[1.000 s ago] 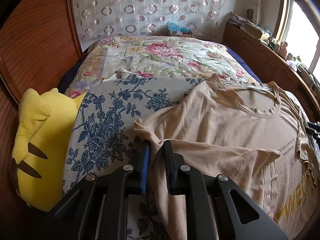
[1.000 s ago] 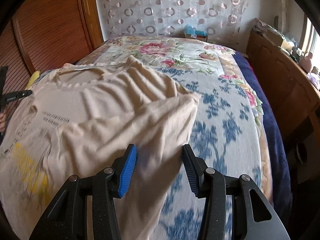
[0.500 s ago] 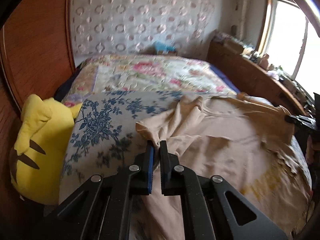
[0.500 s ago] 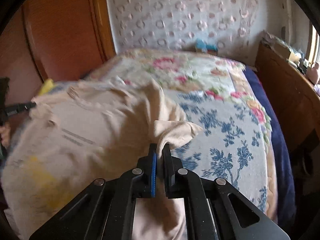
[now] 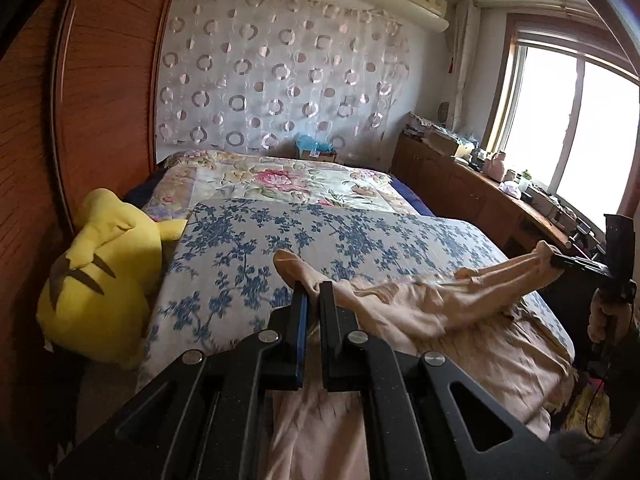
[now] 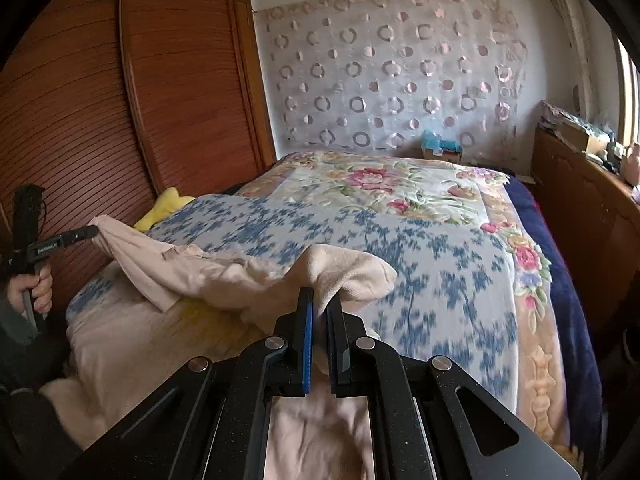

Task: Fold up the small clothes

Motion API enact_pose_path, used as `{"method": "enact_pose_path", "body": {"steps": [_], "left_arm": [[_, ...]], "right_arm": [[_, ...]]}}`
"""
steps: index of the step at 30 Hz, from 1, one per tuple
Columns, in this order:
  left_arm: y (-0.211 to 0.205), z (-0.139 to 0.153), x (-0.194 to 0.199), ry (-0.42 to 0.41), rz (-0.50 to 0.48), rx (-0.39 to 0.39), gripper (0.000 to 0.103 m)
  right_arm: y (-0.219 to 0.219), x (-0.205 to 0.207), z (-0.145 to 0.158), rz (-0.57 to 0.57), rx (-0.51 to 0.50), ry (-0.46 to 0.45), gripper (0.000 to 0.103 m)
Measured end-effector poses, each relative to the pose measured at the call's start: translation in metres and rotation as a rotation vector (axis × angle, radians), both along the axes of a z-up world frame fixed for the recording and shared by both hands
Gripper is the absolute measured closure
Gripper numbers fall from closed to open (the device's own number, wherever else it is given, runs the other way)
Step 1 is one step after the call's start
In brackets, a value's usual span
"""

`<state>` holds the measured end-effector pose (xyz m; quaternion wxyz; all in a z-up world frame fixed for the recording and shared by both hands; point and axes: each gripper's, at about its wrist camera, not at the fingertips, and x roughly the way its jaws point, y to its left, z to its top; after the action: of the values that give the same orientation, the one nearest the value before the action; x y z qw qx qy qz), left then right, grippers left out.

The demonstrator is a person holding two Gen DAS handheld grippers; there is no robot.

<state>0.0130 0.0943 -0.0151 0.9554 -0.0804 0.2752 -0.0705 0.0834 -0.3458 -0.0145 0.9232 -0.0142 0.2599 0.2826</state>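
A beige T-shirt (image 5: 420, 312) lies partly lifted above the near end of a bed (image 5: 248, 248), and we hold it at two places, one in each gripper. Our left gripper (image 5: 311, 294) has its fingers pressed together on one edge of the cloth, a small flap poking up past the tips; our right gripper (image 6: 320, 304) has its fingers pinched on the other side, a rounded fold of fabric bulging over them. In each wrist view the other gripper appears at the frame's edge, with the shirt sagging in soft wrinkles between the two, its lower part heaped on the blue-flowered bedspread (image 6: 440, 272) near us. Faint yellow print shows through the cloth in the right wrist view. A yellow plush toy (image 5: 104, 268) sits at the left side of the bed against a wooden wardrobe (image 6: 140, 100); a pink-flowered quilt (image 5: 288, 180) covers the far half, and a wooden sideboard (image 5: 460, 184) runs under the window. We judge that this is the lifting stage of a fold: both held points are raised, but nothing is yet laid over. The next move seems to call for keeping both grips firm and carrying the two points together at equal height, so the cloth lands flat and even.
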Motion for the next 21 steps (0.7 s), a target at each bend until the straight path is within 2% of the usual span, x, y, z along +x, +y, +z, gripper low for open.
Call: {"method": "enact_pose_path", "body": {"steps": [3,8,11,15,18,20,21], "left_arm": [[-0.004,0.003,-0.016,-0.013,-0.004,0.022,0.097],[-0.002,0.007,-0.045,-0.024,-0.008,0.007,0.097],[-0.002,0.013,-0.058,-0.029,0.001,0.045,0.097],[-0.005,0.013,-0.067,-0.003,0.005,0.105,0.097],[-0.001,0.007,-0.065,0.034,0.000,0.090,0.097],[0.001,0.001,-0.061,0.051,-0.007,0.088,0.093],[0.001,-0.001,-0.059,0.055,-0.006,0.095,0.087]], "right_arm": [[-0.016,-0.028,-0.003,-0.013,-0.002,0.013,0.097],[-0.027,-0.064,0.004,-0.037,-0.019,0.035,0.097],[-0.027,-0.081,0.012,-0.043,-0.043,0.049,0.097],[-0.027,-0.092,0.026,-0.039,-0.063,0.061,0.097],[-0.026,-0.098,0.026,-0.029,-0.097,0.085,0.097],[-0.021,-0.099,0.020,-0.018,-0.124,0.120,0.097],[-0.019,-0.100,0.016,-0.013,-0.138,0.131,0.097]]}}
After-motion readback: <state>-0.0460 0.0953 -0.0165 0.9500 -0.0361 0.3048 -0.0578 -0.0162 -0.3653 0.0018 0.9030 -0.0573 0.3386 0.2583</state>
